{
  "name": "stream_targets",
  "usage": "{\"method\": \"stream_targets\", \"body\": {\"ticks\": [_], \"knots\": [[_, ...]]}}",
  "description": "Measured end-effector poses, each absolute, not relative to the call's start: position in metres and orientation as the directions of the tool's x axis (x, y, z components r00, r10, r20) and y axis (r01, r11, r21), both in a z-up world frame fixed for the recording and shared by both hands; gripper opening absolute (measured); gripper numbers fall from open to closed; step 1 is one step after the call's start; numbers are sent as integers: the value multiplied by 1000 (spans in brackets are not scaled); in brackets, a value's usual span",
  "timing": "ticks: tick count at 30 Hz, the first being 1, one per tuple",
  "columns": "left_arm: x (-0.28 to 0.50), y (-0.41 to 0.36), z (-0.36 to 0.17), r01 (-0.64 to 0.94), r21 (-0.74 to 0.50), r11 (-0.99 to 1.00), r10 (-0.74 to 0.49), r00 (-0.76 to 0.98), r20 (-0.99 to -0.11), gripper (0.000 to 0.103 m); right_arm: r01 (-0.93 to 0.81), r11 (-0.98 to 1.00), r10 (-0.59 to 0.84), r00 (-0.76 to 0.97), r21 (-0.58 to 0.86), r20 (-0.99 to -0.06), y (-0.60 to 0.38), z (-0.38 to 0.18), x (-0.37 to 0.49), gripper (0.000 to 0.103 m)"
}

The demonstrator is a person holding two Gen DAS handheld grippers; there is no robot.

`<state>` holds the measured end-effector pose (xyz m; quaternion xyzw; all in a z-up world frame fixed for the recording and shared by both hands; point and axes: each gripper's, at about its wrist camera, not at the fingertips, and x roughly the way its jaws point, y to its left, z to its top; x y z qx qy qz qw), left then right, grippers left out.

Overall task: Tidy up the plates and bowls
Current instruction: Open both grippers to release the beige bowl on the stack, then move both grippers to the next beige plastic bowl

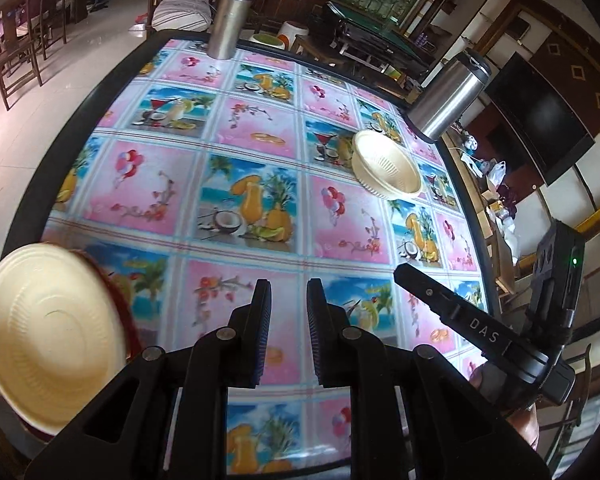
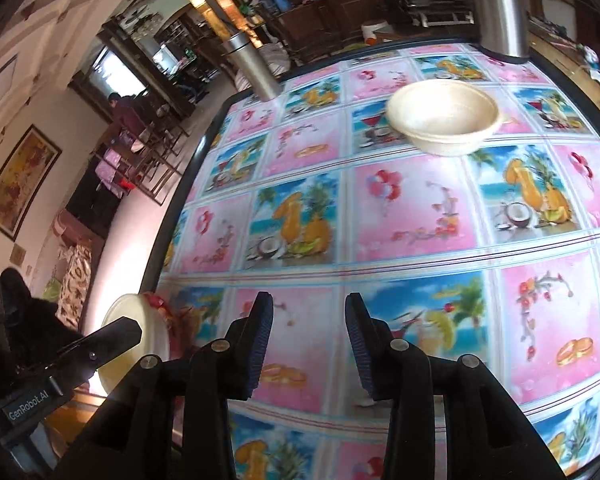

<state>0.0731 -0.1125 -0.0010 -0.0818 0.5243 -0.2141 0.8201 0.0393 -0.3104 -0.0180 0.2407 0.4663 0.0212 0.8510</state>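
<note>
Left claw [image 1: 287, 312] narrowly apart; right claw [image 2: 309, 322] wider, empty.

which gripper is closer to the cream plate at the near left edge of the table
Left. The left gripper hangs just beside the cream plate; the right gripper is farther across the table.

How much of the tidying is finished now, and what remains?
Done: a plate sits on a stack at the table's near left edge. In hand: nothing; the left hand-held gripper and right hand-held gripper are empty. Left: the bowl stands alone.
</note>
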Motion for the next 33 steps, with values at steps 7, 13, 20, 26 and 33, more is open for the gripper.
{"method": "stream_targets", "body": {"ticks": [7,13,20,26,33], "knots": [[153,-198,-23,238,-396,887,-455,299,-839,38,370,777,200,621,509,-758,-446,-25,58,42],[199,-242,-57,213,-408,888,-453,254,-855,38,442,685,191,658,578,-729,-524,-34,93,42],[226,-275,-68,228,-403,886,-453,245,-858,38,445,651,235,652,615,-721,-547,-59,137,42],[228,-282,-56,252,-386,888,-451,302,-840,38,452,647,232,650,614,-723,-554,-64,152,42],[212,-297,-58,316,-288,904,-401,389,-830,38,454,650,230,647,610,-727,-556,-68,152,42]]}}
